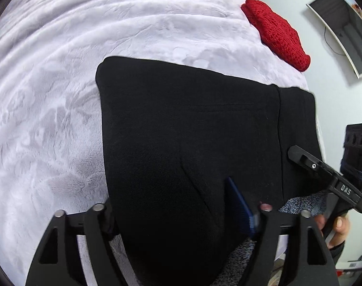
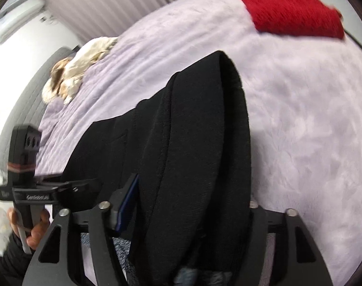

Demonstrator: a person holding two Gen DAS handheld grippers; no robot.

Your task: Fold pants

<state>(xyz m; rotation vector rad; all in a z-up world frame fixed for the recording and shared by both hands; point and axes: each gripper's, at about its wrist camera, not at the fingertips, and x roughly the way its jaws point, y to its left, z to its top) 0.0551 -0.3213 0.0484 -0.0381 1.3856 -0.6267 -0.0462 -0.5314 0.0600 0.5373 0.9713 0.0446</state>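
Pants point(image 1: 188, 131) between left claw point(image 1: 181, 212) fingers.

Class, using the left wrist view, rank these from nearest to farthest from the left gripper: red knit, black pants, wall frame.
1. Black pants, between the left gripper's fingers.
2. Red knit, upper right on the blanket.
3. Wall frame, far right, past the bed.

A home bedroom: lilac plush bedspread point(image 1: 61, 83), wall-mounted television point(image 1: 343, 33).
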